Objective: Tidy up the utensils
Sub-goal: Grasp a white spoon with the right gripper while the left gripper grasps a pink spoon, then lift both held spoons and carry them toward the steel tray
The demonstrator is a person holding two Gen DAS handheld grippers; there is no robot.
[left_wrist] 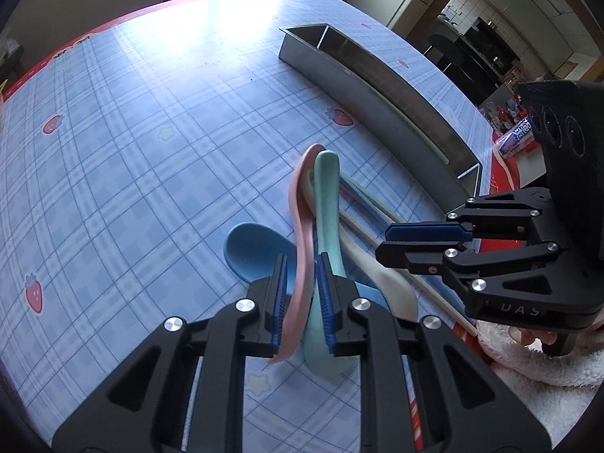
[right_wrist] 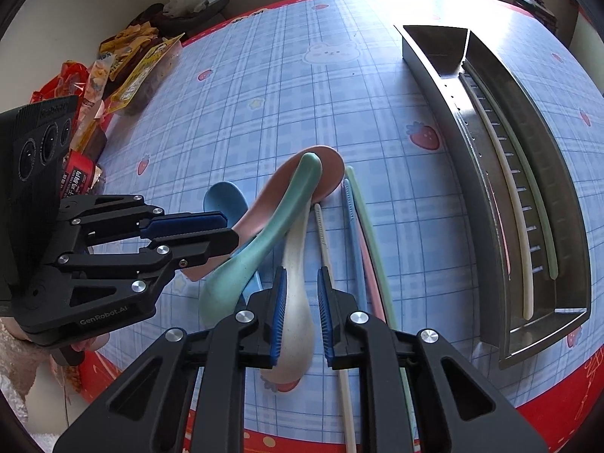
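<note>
Spoons crossing in a pile on the plaid counter (right_wrist: 234, 87), beside the long metal tray (right_wrist: 434, 87).
Left hand-held gripper (left_wrist: 302, 298) is pinching the pink plastic spoon (left_wrist: 300, 226); right hand-held gripper (right_wrist: 300, 313) is closing on the white plastic spoon (right_wrist: 296, 290), seemingly gripped, handles running away from both.

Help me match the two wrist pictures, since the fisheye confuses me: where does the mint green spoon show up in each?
Left wrist view: the mint green spoon runs up the centre, beside the pink spoon.
Right wrist view: it lies diagonally, left of centre.
Shared landmark: the metal tray on the right side in both.
</note>
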